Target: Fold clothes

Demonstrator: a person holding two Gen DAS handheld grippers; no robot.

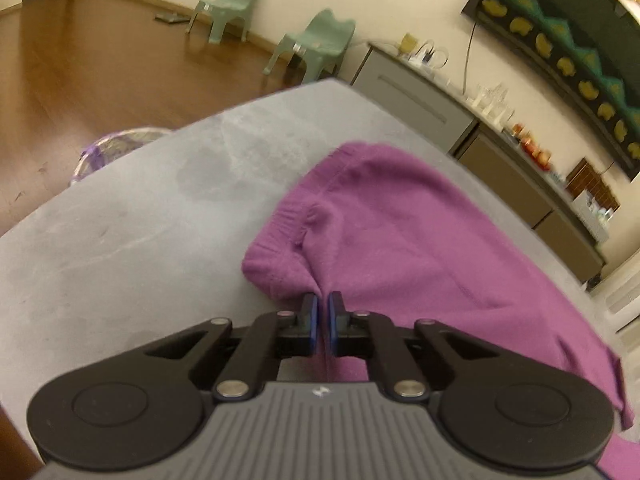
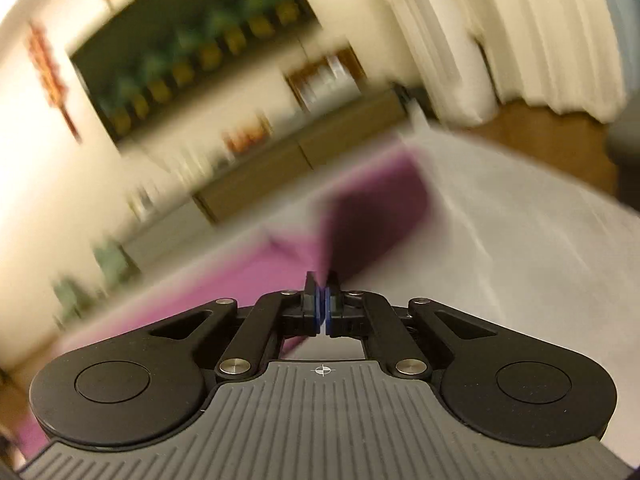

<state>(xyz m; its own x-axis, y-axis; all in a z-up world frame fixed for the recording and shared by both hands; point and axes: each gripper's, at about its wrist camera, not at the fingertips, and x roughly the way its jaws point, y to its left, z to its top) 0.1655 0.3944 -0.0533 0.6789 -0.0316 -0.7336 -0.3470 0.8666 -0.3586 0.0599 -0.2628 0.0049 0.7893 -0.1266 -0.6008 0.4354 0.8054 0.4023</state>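
A purple knit sweater lies on the grey table, spread to the right of the left wrist view. My left gripper is shut on a fold of the sweater near its ribbed cuff. In the right wrist view, which is blurred by motion, my right gripper is shut on a raised part of the purple sweater, held above the table. The rest of the sweater lies flat to the left.
Two green chairs stand on the wooden floor beyond the table's far edge. A low sideboard with small items runs along the wall at right. A basket sits beside the table at left. Curtains hang at far right.
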